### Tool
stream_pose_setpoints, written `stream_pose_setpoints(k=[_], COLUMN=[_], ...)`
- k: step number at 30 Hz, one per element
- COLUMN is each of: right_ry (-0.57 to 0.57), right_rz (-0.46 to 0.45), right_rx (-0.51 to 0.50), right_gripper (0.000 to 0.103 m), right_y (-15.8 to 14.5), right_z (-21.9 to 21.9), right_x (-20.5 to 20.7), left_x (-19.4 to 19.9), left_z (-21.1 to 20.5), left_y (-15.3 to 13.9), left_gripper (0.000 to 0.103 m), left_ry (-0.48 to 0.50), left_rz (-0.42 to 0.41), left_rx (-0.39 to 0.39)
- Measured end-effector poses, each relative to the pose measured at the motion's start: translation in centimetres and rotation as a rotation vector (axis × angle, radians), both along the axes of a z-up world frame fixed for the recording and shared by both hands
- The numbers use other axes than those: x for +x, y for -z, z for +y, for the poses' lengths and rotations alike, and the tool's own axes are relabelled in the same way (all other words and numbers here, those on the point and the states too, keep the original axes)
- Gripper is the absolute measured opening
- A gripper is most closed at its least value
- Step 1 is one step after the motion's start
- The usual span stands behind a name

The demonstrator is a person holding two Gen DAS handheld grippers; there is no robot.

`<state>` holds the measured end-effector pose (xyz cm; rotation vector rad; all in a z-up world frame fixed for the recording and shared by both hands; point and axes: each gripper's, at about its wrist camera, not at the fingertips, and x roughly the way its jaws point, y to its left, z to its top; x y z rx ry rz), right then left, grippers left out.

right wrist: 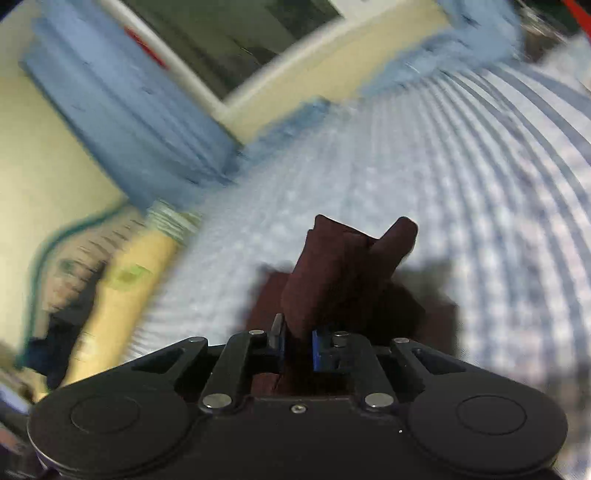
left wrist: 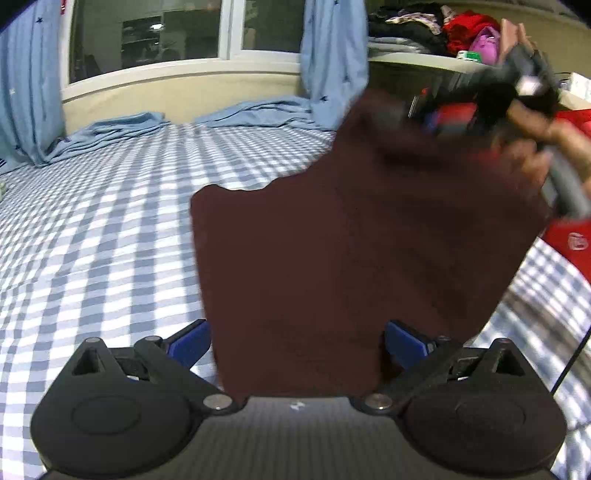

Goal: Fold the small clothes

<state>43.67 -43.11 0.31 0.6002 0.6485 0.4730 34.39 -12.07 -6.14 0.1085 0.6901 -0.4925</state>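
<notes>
A dark maroon garment [left wrist: 351, 240] hangs in the air over the blue-and-white checked bed [left wrist: 92, 240]. My right gripper [left wrist: 436, 110], blurred at the upper right of the left wrist view, holds its top corner. In the right wrist view my right gripper [right wrist: 298, 345] is shut on a bunched fold of the garment [right wrist: 343, 269]. My left gripper [left wrist: 295, 343] is open. Its blue pads [left wrist: 188, 345] stand wide apart either side of the garment's lower edge, which drapes between them.
Blue curtains [left wrist: 334, 55] hang by a window at the bed's far edge. A pile of clothes [left wrist: 461, 31] lies on a shelf at the upper right. A red box [left wrist: 569, 240] stands at the right of the bed.
</notes>
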Motion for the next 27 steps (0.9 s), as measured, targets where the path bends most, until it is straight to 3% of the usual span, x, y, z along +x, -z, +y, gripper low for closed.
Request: stream_pose_setpoints(k=[2,4,6,9,10,13,18,21,23,25,26,27], right_ry=[-0.017,-0.014,0.016,0.169,0.203,0.236,0.039,-0.038,-0.076,-0.082,-0.085,-0.092], right_rz=[-0.069,-0.041,0.059,0.292,0.307,0.209,0.102,0.125,0.181,0.221,0.232,0.238], right_rx=[0.067,0.049,0.032,-0.029,-0.044,0.054,-0.094,-0.086,-0.049,-0.080,-0.084,-0.069], right_gripper=[0.013,0.013,0.013,0.027,0.031,0.037,0.038,0.043,0.044,0.047,0.047,0.037], right_y=[-1.6,-1.0,1.6,8.1,9.4,10.1,5.9,5.1,5.8,6.8,7.1,7.3], right_z=[-0.7,-1.4,-2.7,-5.2,-5.8,-8.0,-6.1,-4.0,-2.8,-1.7,-1.4,-1.2], right_x=[0.3,1.3,2.4,2.8,2.1,-2.2,-9.3,-10.4,-10.5,-10.3,-10.4,-10.4], left_x=[0.4,0.9,1.4,1.9,1.9,1.6,1.1,2.1,2.5,2.5,2.5,2.5], left_z=[0.7,1.1,0.8,0.3,0.3,0.8,1.1,-0.2,-1.0,-1.8,-2.0,-1.8], left_y=[0.0,0.0,0.5,2.0,2.1,2.1,0.5,0.2,0.6,1.5,1.9,2.3], left_gripper=[0.102,0.102,0.102,0.102,0.102,0.102,0.102,0.102,0.102,0.102,0.102,0.102], left_ry=[-0.028,-0.056,-0.068,-0.077,-0.071,-0.072,-0.100,-0.093,-0.080,-0.074,-0.071,-0.069], left_rz=[0.004,0.016,0.014,0.038,0.042,0.045,-0.014,-0.010,-0.004,0.010,0.018,0.025], left_rx=[-0.047,-0.060,0.002,0.108,0.104,0.094,0.070,0.077,0.091,0.136,0.147,0.141])
